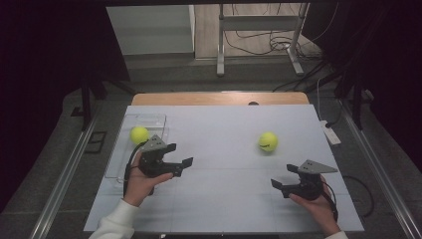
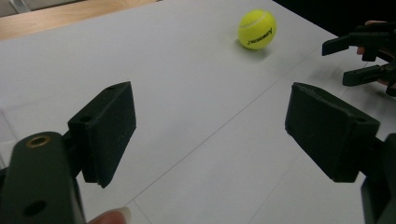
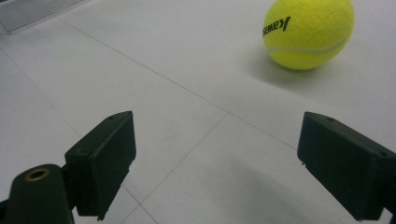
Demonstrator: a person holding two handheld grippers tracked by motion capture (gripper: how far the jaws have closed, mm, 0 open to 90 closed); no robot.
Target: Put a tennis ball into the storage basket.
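While both grippers hang parted and empty in the high view, left gripper (image 1: 180,160) mid-left, right gripper (image 1: 285,176) lower right, one tennis ball (image 1: 267,142) lies centre-right. Left gripper view: ball (image 2: 257,29) upper right, black lettering unreadable. Right gripper view: ball (image 3: 308,31) top right, lettering upside down.

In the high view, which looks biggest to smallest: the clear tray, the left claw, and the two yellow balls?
1. clear tray
2. left claw
3. The ball in the tray and the ball on the mat look alike, so I won't rank them.
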